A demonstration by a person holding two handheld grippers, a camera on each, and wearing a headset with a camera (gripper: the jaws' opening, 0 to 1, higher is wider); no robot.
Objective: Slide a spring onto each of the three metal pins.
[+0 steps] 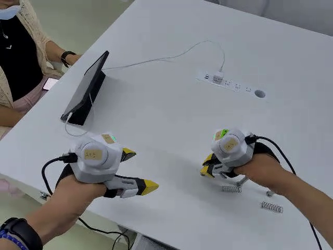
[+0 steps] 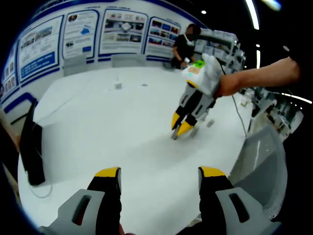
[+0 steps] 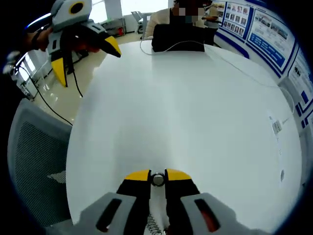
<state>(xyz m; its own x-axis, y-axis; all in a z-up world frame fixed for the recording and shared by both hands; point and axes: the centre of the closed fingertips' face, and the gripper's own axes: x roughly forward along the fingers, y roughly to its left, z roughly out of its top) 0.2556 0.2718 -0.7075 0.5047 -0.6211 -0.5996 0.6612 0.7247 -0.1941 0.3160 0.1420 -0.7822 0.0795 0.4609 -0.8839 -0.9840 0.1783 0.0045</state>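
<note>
White table (image 3: 195, 98), pin (image 3: 157, 180) in R gripper (image 3: 157, 175)

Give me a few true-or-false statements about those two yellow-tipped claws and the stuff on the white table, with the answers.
1. The left gripper is open and holds nothing. True.
2. The right gripper has its jaws spread wide. False: they are closed on a small metal part.
3. A spring and a second spring lie on the table near the right gripper. True.
4. The tablet lies flat. False: it stands propped at a tilt.
5. Nothing is plugged into the power strip. False: a white plug with a cable sits in it.
</note>
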